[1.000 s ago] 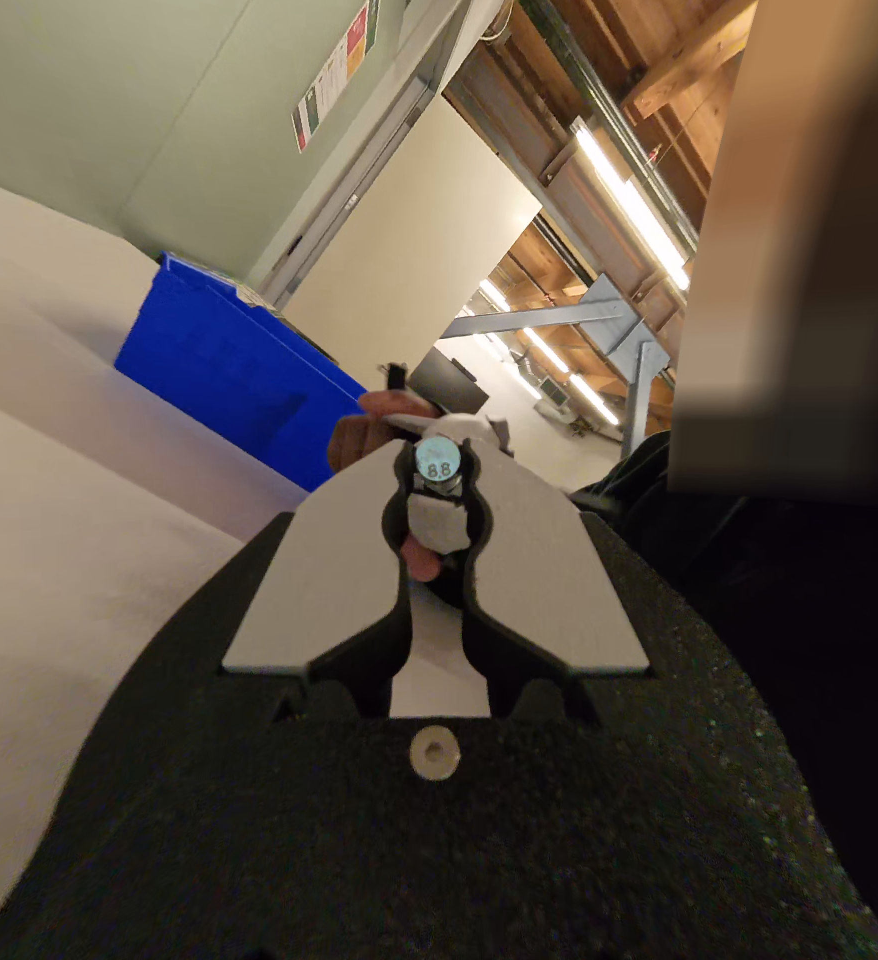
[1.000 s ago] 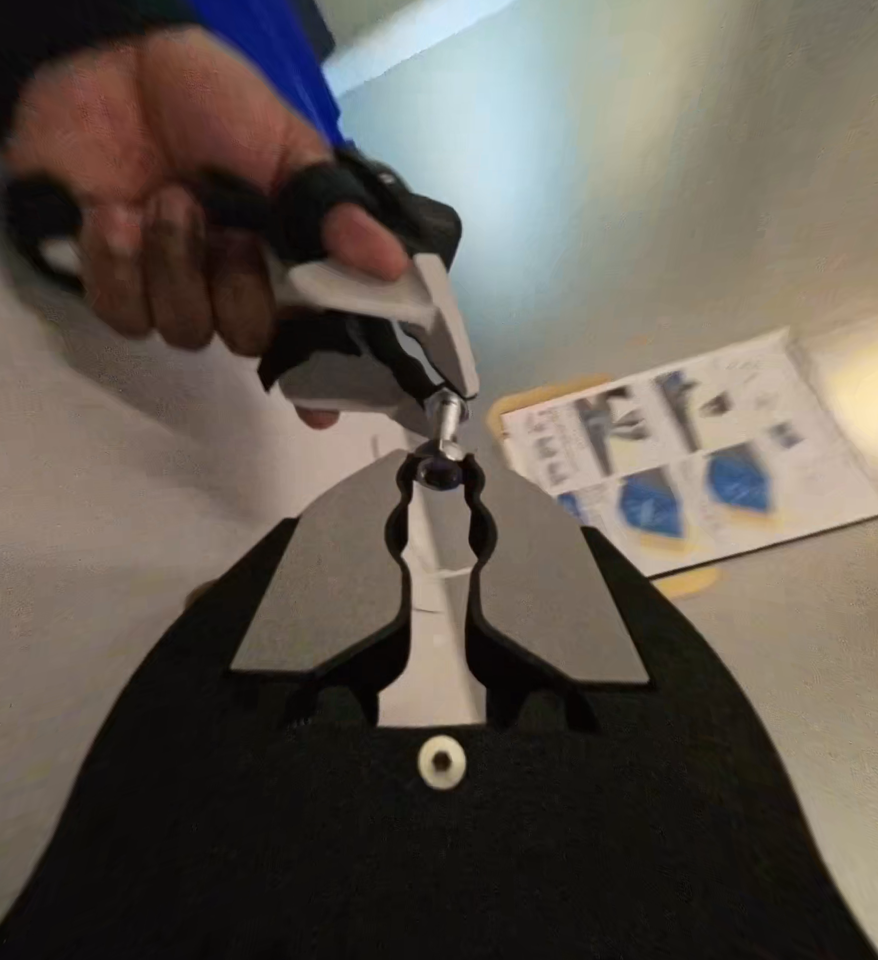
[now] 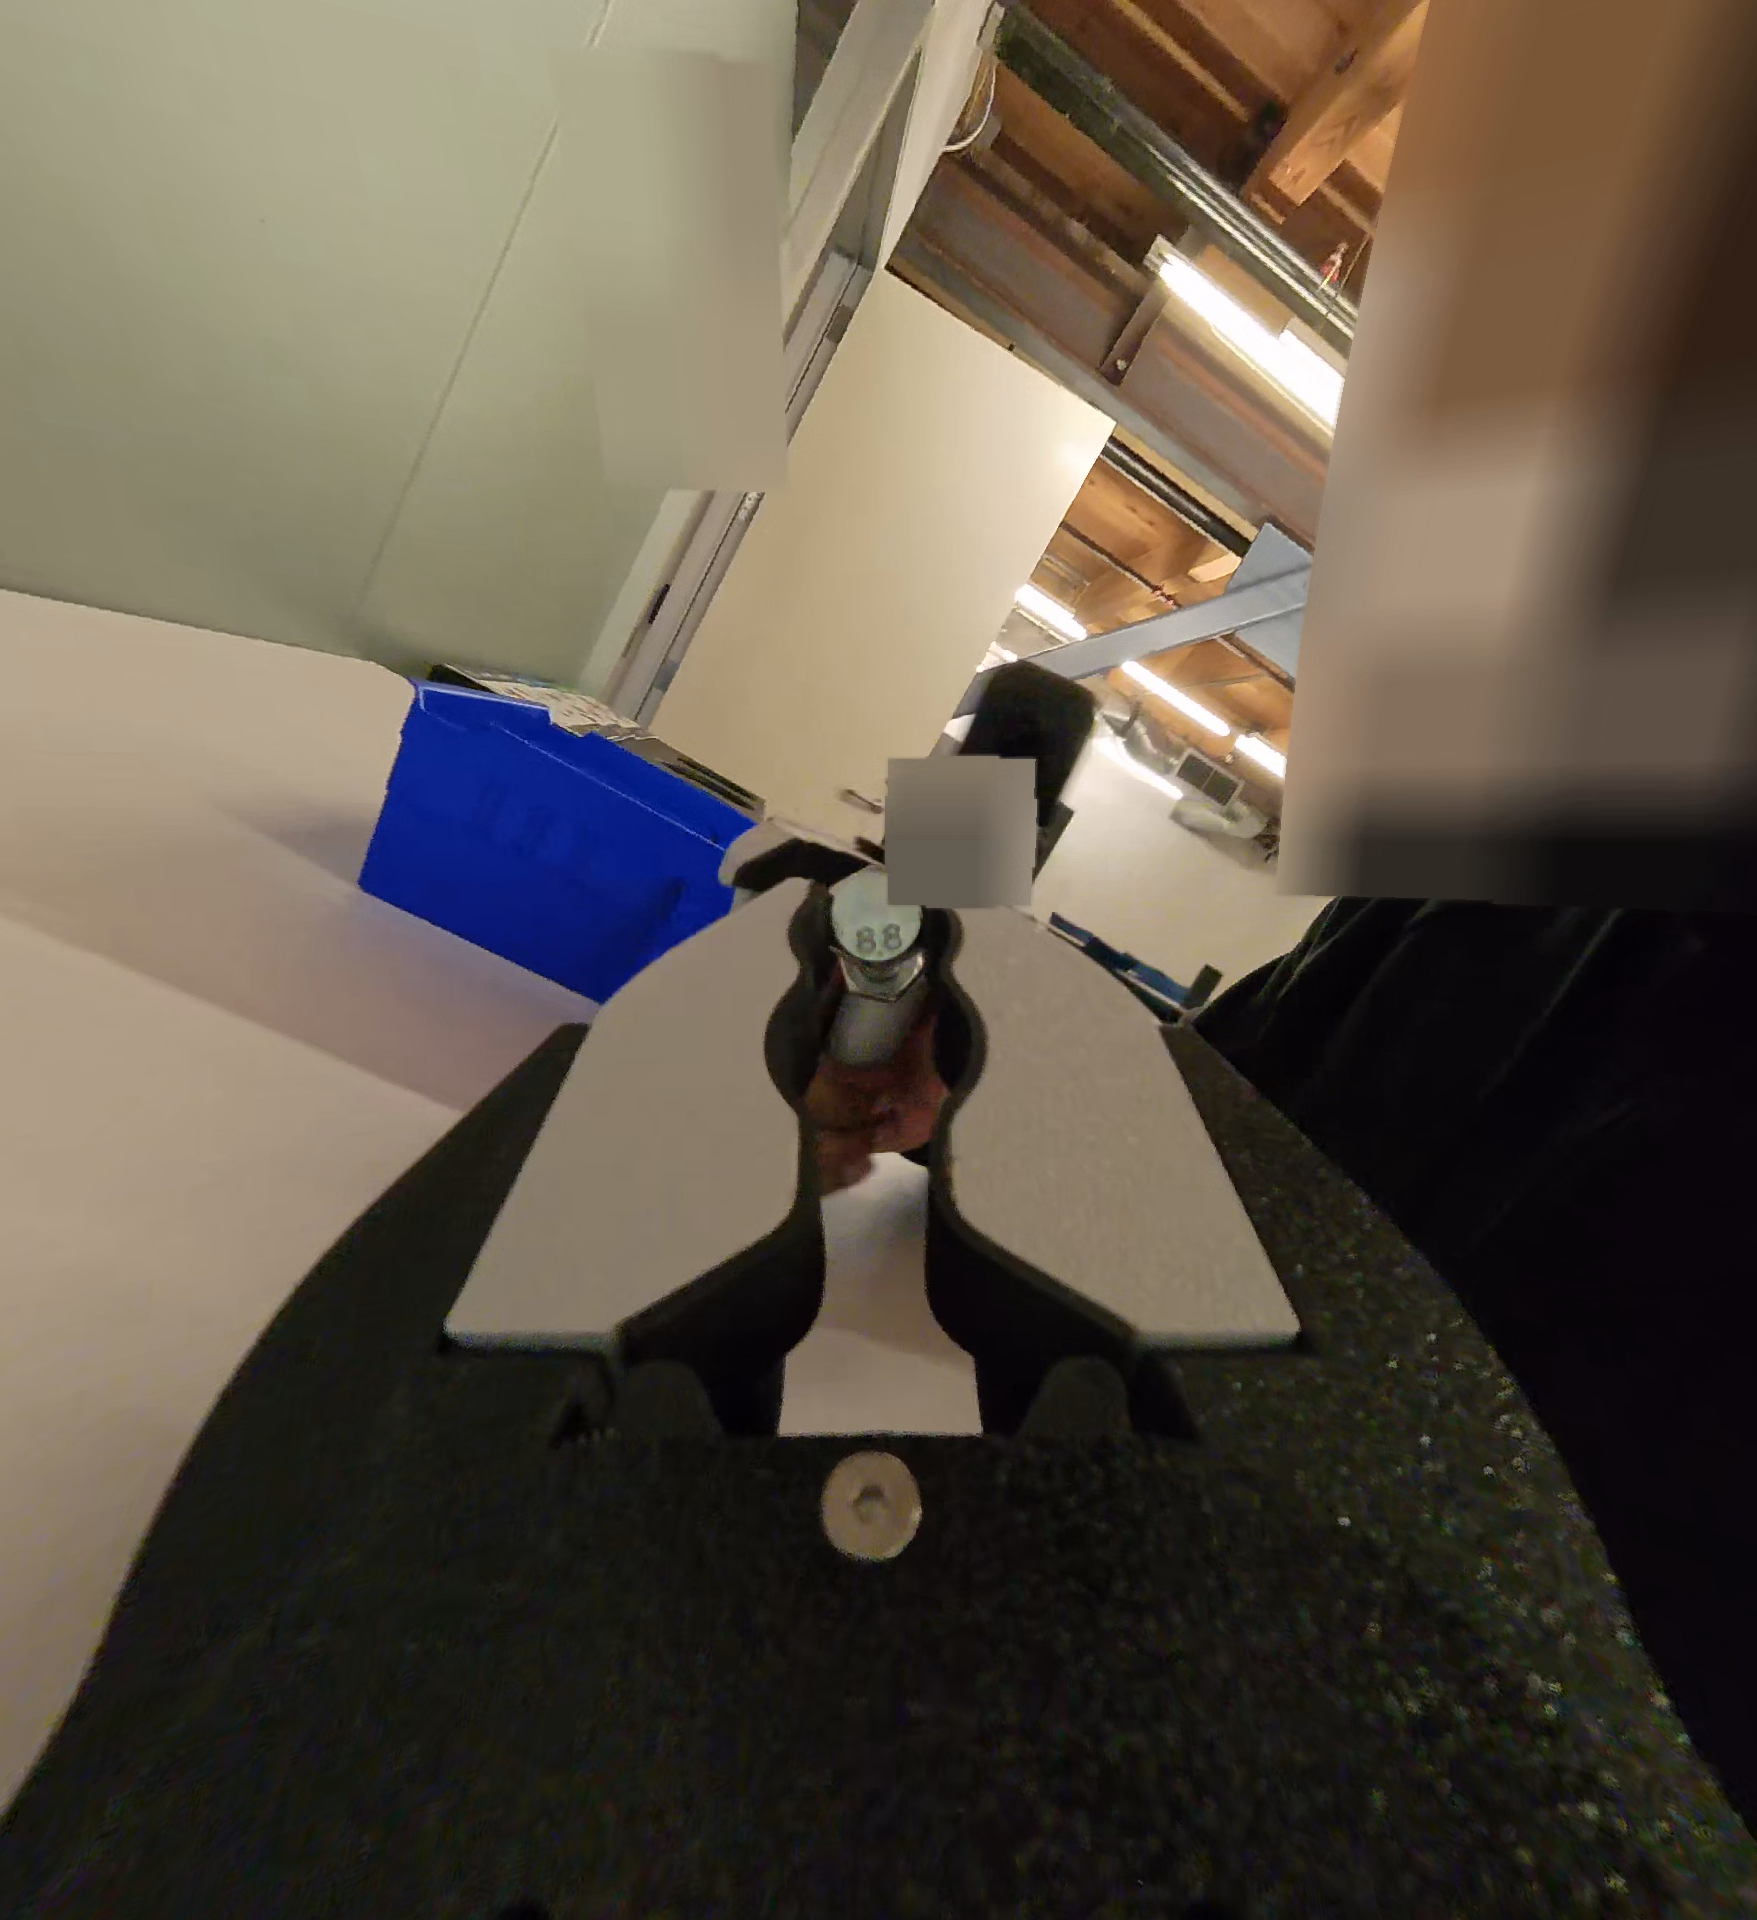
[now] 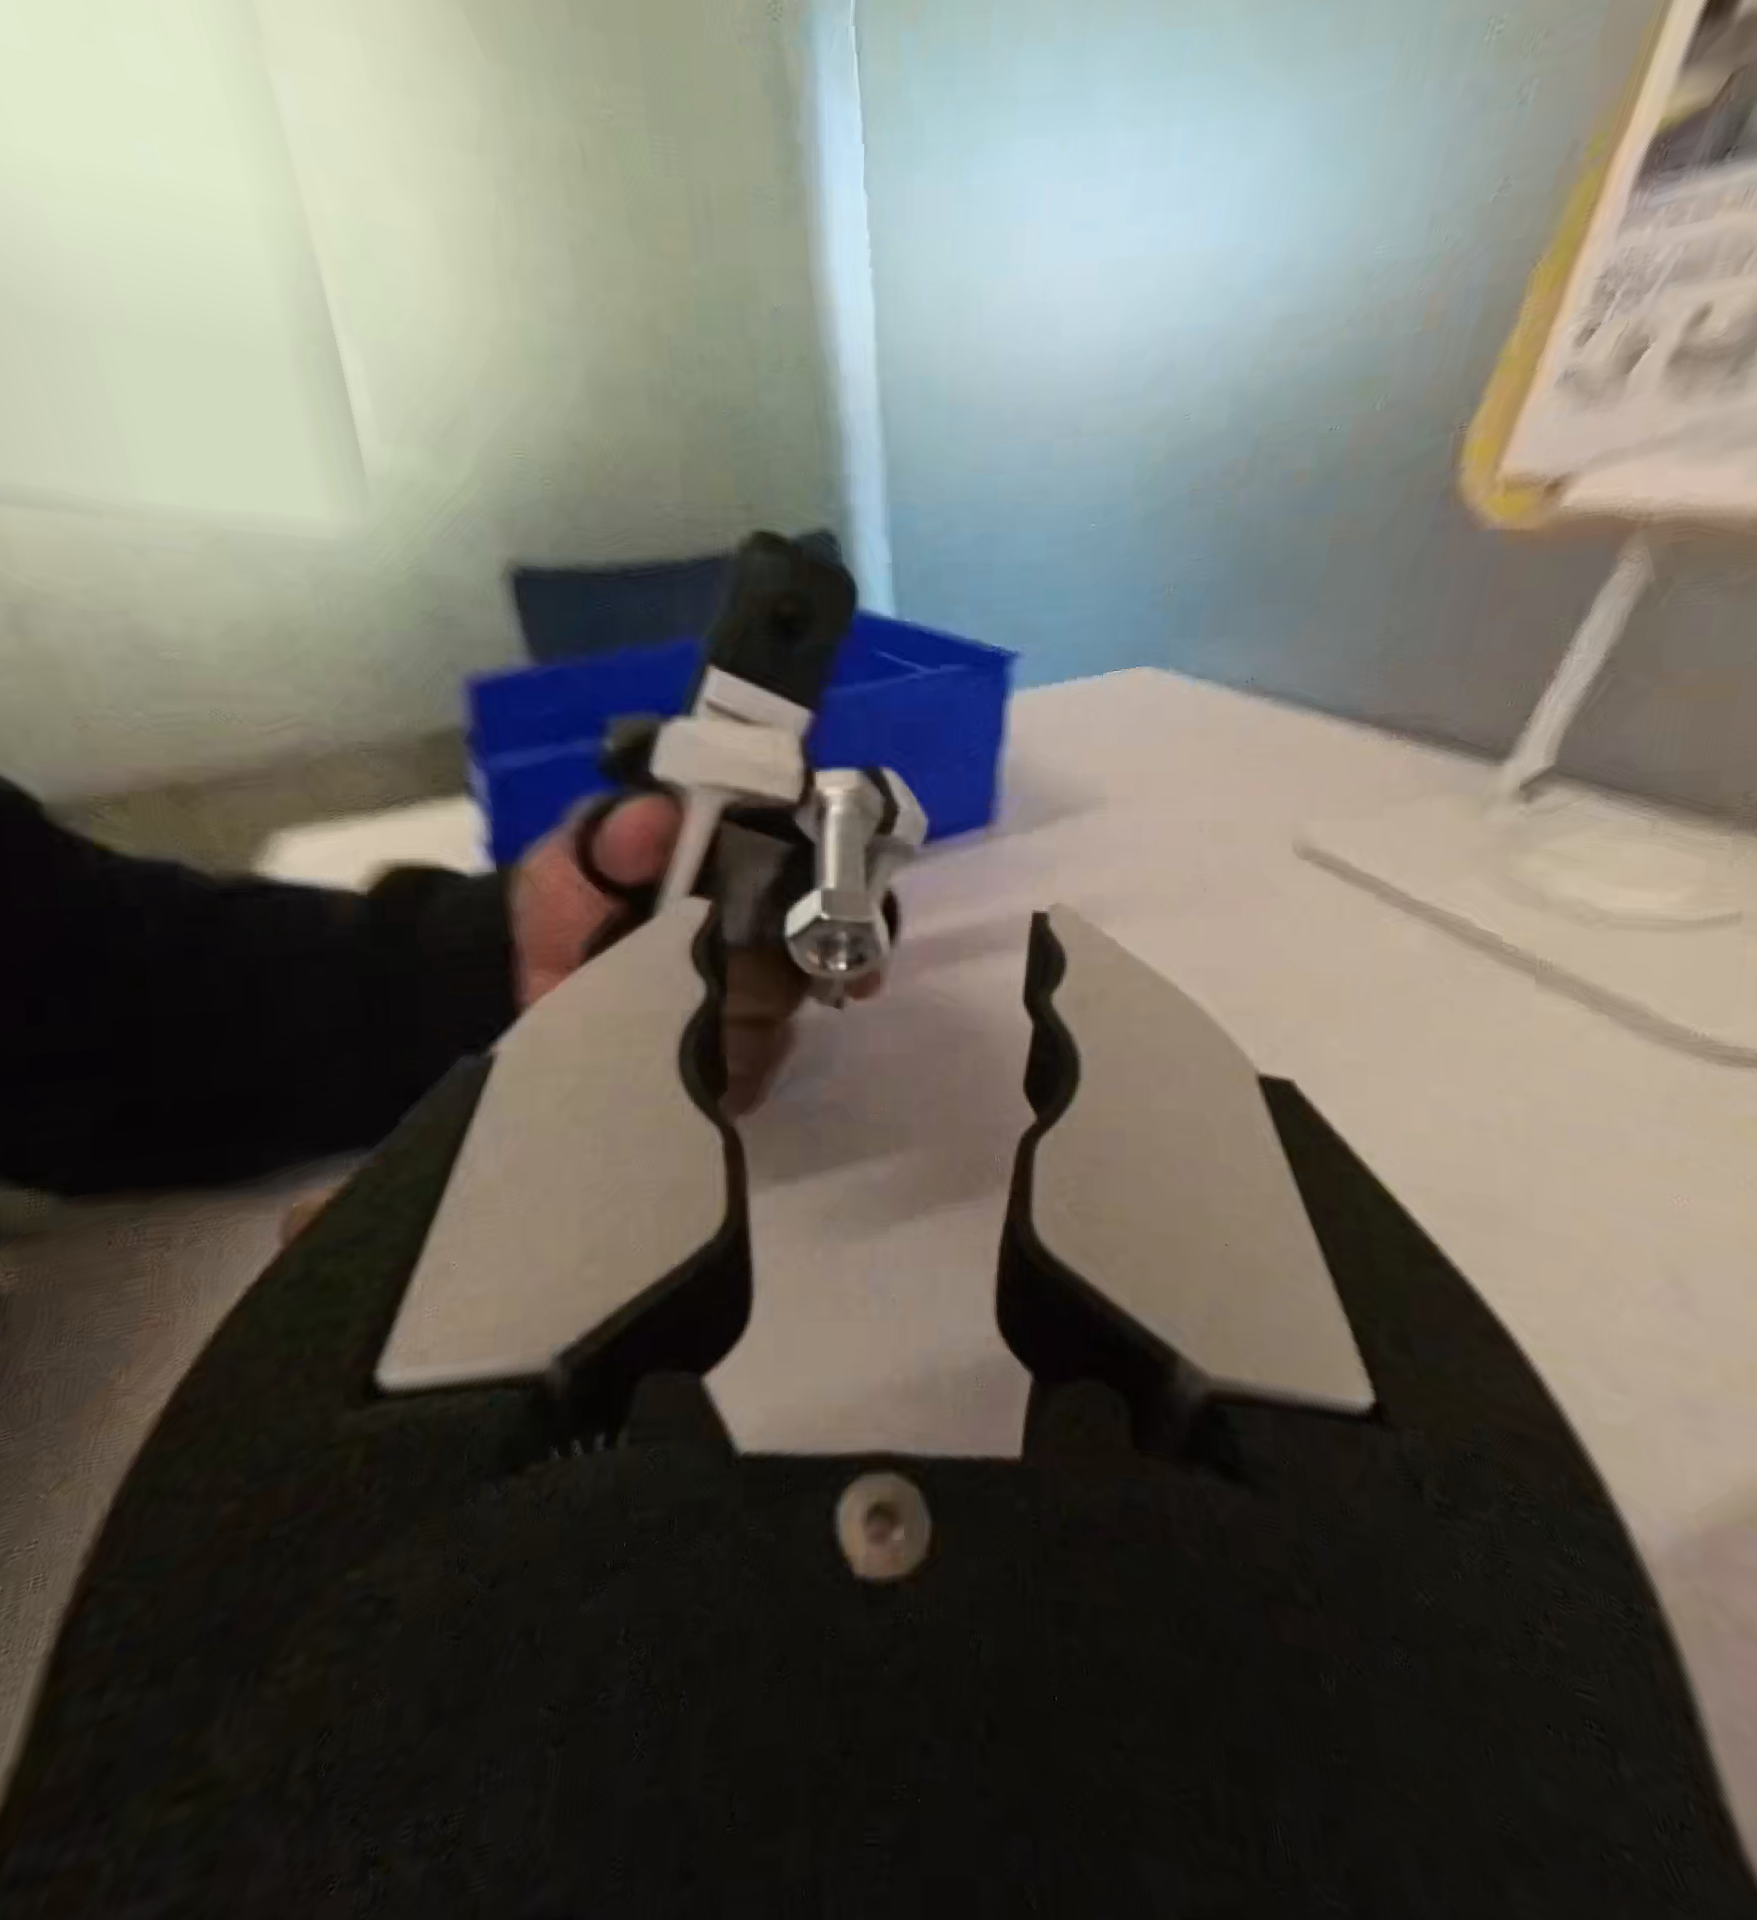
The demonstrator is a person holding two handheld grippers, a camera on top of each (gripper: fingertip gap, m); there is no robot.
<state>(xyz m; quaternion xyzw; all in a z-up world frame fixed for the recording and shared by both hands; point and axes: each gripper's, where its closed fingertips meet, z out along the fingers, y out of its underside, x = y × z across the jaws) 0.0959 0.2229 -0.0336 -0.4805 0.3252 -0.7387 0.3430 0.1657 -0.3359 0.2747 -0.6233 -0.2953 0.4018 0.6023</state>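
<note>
White tabletop (image 4: 1269, 935) lies below. My right gripper (image 4: 869, 966) has just sprung apart and let go; my left gripper (image 3: 879, 935) stays clamped on the silver bolt (image 3: 876, 987), its nut (image 4: 832, 930) on the far end, blue bin (image 3: 541, 831) beyond.

White table (image 4: 1217, 935), blue bin (image 4: 947, 748) at far edge, white stand base (image 4: 1580, 883) on right side.

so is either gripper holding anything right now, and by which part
The left gripper holds a silver bolt by its head end, a nut on the free end. The right gripper is open, holding nothing.
</note>
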